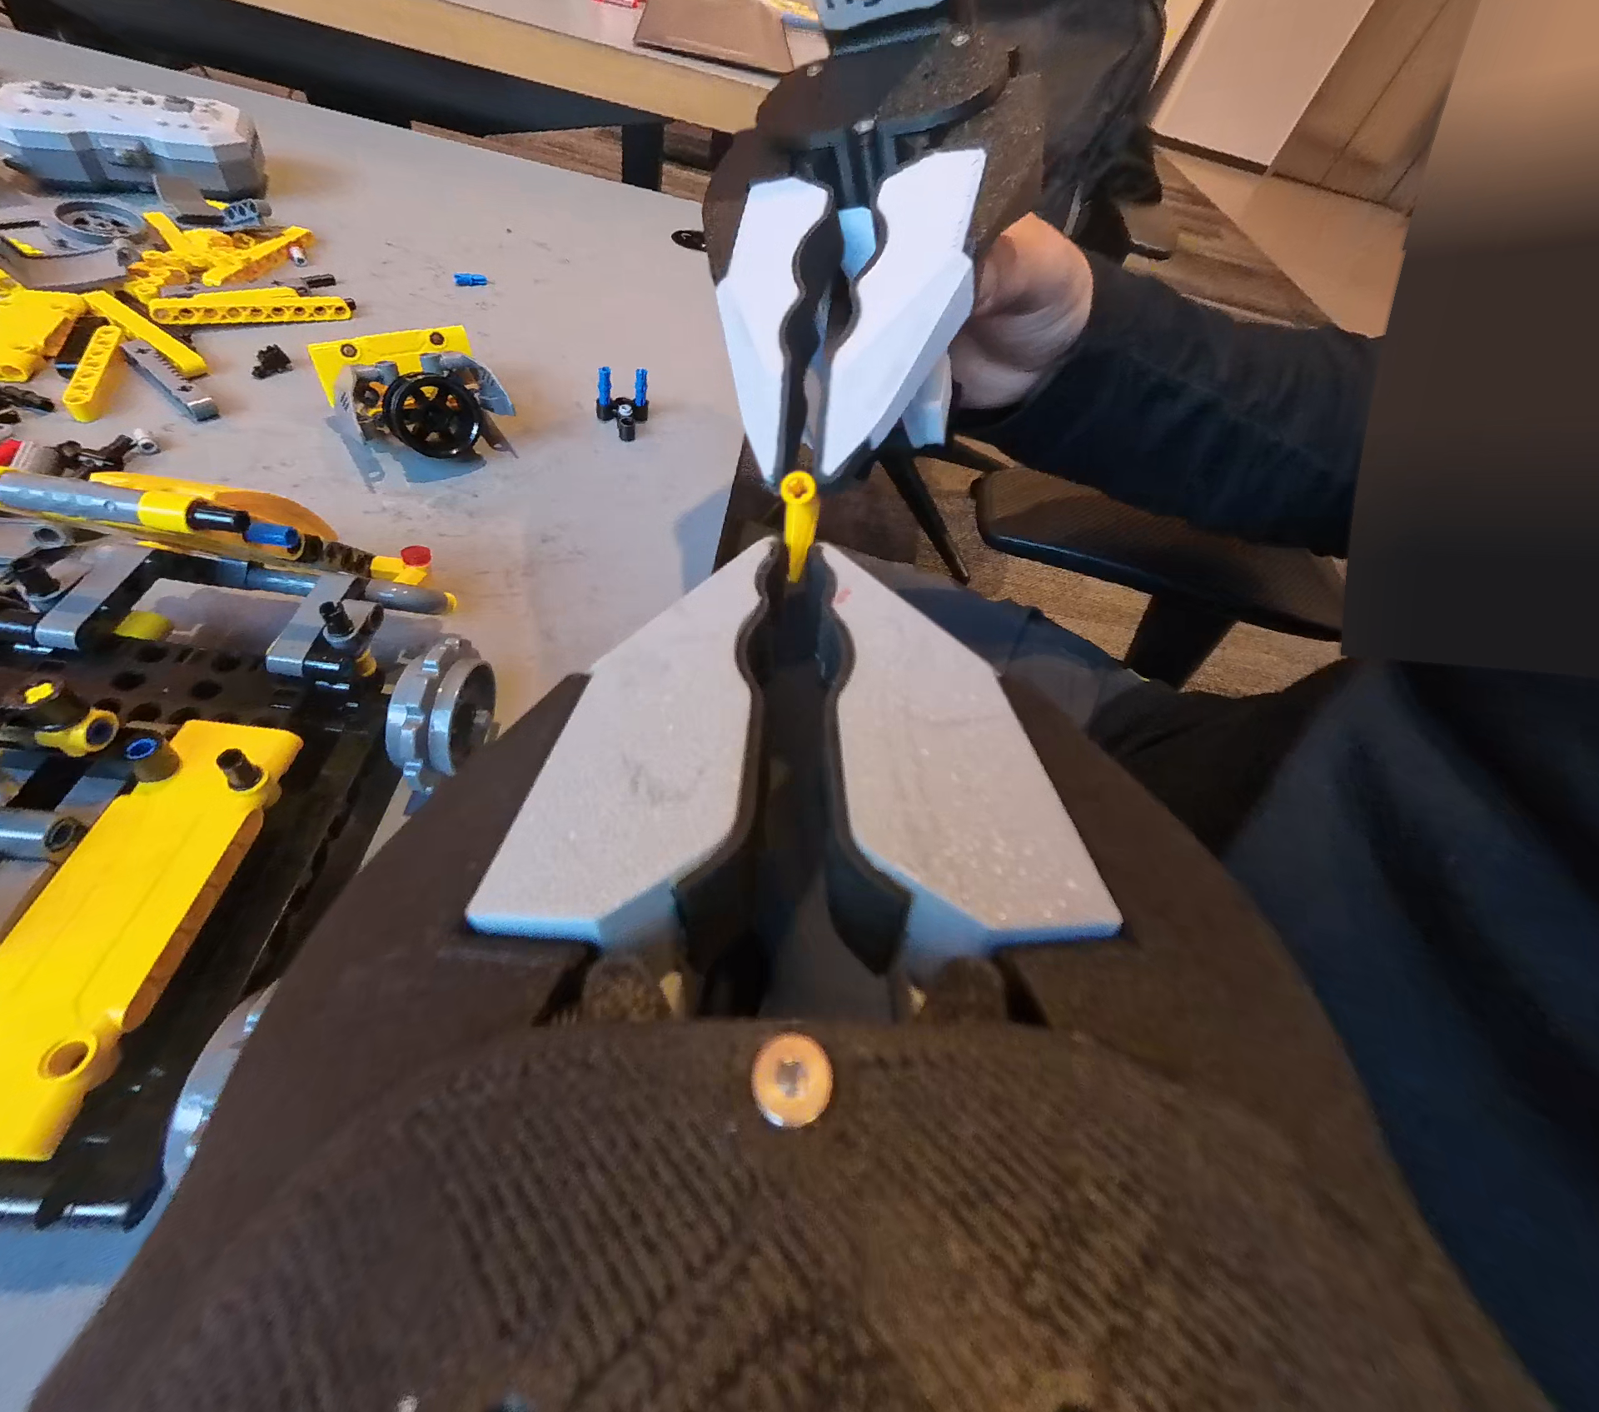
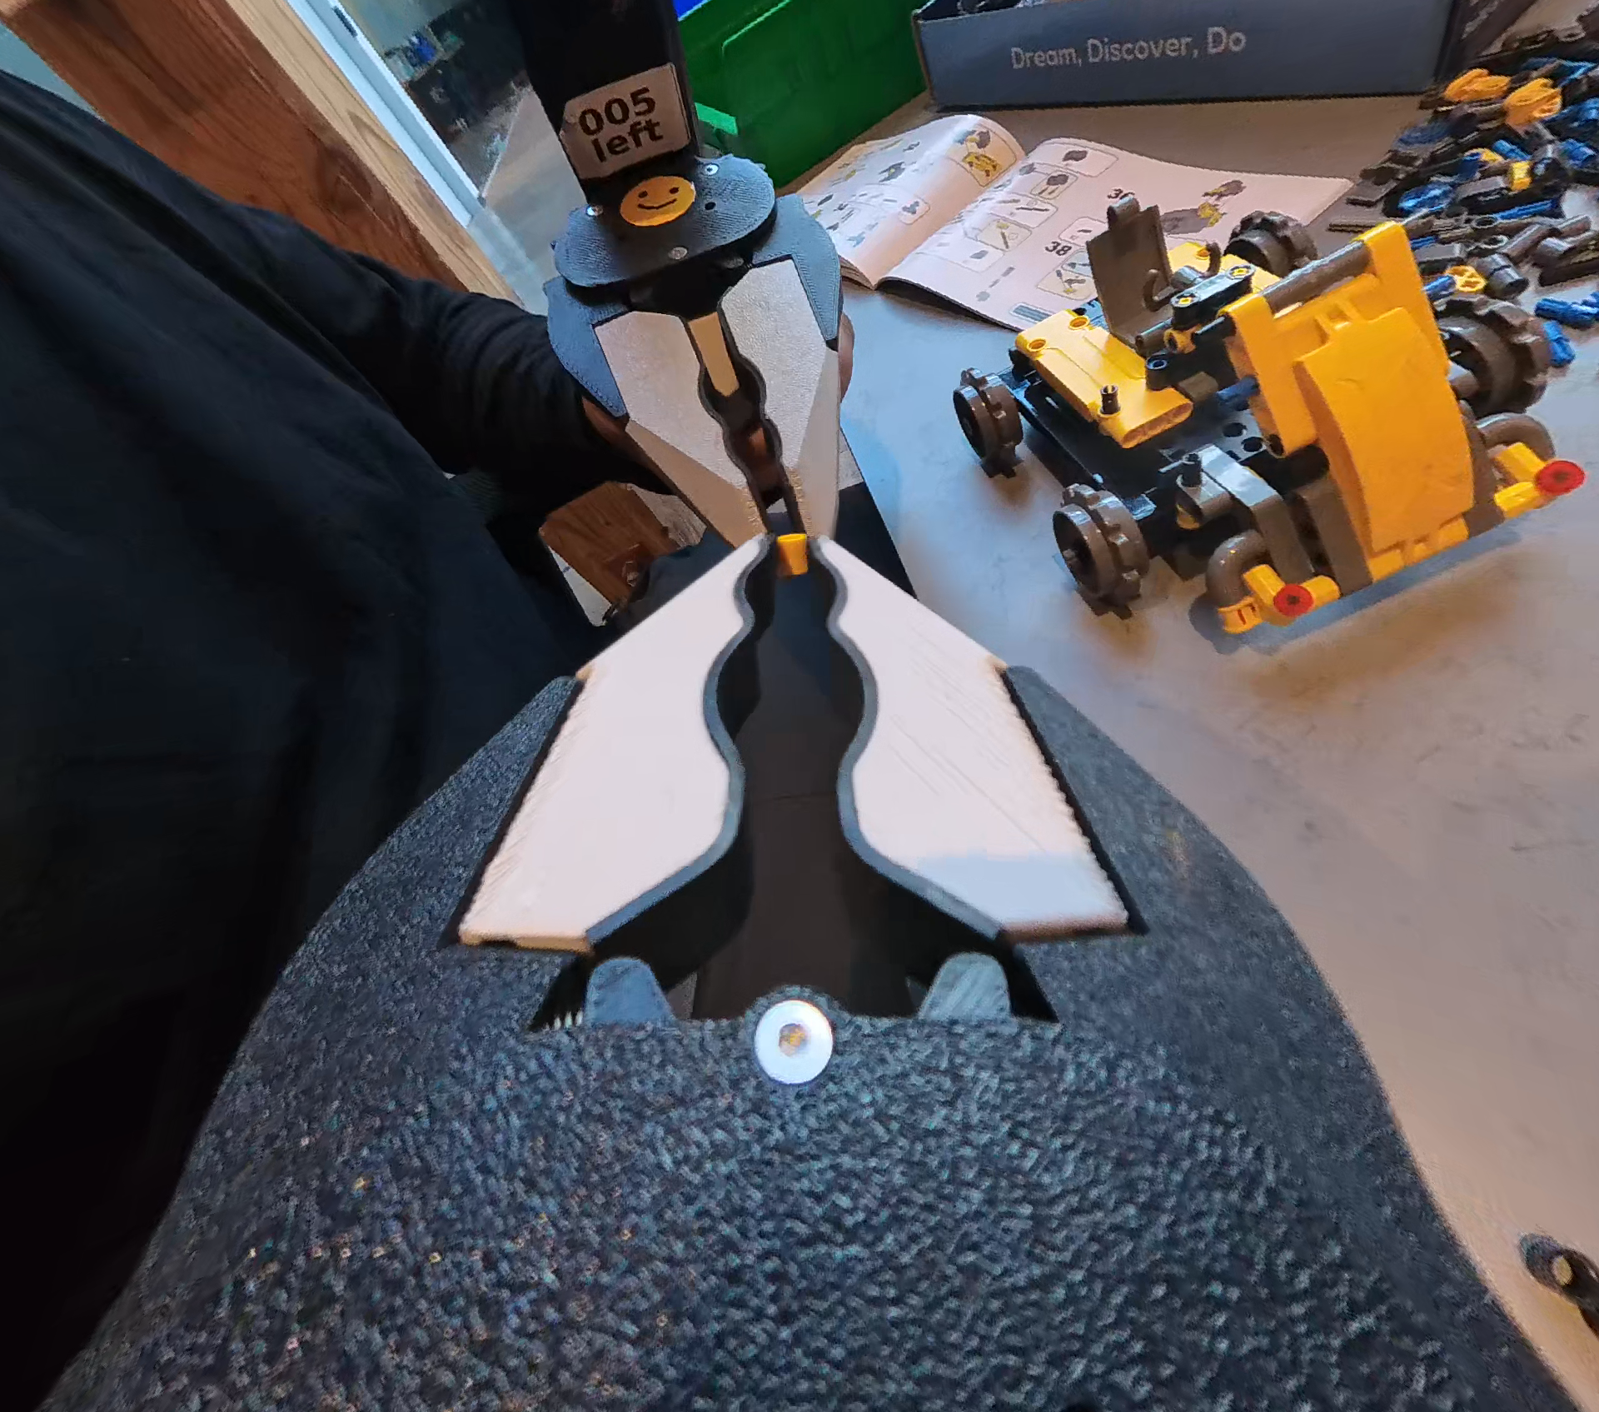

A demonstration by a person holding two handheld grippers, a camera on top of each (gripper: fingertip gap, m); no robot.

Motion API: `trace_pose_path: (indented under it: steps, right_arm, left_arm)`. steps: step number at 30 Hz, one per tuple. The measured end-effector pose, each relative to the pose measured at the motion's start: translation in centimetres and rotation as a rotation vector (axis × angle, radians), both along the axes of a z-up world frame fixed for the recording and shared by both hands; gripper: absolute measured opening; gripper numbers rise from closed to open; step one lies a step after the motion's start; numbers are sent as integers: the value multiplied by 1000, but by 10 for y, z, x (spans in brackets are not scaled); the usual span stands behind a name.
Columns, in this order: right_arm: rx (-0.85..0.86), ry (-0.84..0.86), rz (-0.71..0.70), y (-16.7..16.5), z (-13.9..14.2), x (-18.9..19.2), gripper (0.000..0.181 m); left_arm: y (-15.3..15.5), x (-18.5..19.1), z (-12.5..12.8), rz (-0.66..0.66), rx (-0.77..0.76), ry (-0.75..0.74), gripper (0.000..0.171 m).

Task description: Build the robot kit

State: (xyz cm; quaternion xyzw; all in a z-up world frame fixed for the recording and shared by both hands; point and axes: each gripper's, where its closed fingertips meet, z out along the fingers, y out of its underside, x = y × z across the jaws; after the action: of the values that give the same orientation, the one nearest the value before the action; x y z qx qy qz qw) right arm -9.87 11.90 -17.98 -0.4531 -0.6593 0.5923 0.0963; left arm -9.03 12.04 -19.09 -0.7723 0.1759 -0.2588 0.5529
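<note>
A small yellow pin [image 1: 796, 522] stands between the two grippers, held in the air off the table's edge. My left gripper [image 1: 796, 559] is shut on its lower end, and the pin sticks out past the tips. My right gripper [image 1: 803, 475] points down at it from opposite, jaws nearly together around its upper end. In the right wrist view the pin [image 2: 791, 555] sits pinched between the right gripper's [image 2: 792, 548] tips, with the left gripper [image 2: 779, 518] tip to tip beyond it. A hand [image 1: 1021, 323] holds the right gripper.
A yellow and black brick vehicle [image 2: 1281, 436] stands on the grey table [image 2: 1211, 808], also at the left of the left wrist view [image 1: 130, 765]. Loose yellow beams [image 1: 173, 314], a wheel assembly [image 1: 424, 401], an open booklet [image 2: 995, 219], a box [image 2: 1194, 46] and blue and black parts [image 2: 1505, 176] lie around. Only a small space, under 4 cm, lies between the two pairs of fingers. From the right gripper's tips to the wheel assembly [image 1: 424, 401] is close to 15 cm.
</note>
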Motion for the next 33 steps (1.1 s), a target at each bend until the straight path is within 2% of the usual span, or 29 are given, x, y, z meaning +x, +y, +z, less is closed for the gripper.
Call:
trace_pose_path:
  steps: [13,23,28,31,33]
  right_arm:
    - [-90,-26,5,-1,-4,-6,6]
    - [-110,-10,3,-2,-7,-6,6]
    - [-85,-1,14,-2,-8,-4,6]
    - [-7,34,-67,24,0,0,13]
    - [94,57,-221,70,6,4,14]
  left_arm:
    - [0,0,-6,-18,-35,-35,4]
    - [2,2,-9,-32,-59,-68,4]
    - [1,2,-11,-34,-55,-35,4]
    - [0,0,-10,-28,-50,-28,4]
    - [0,-3,-13,-19,-65,-36,4]
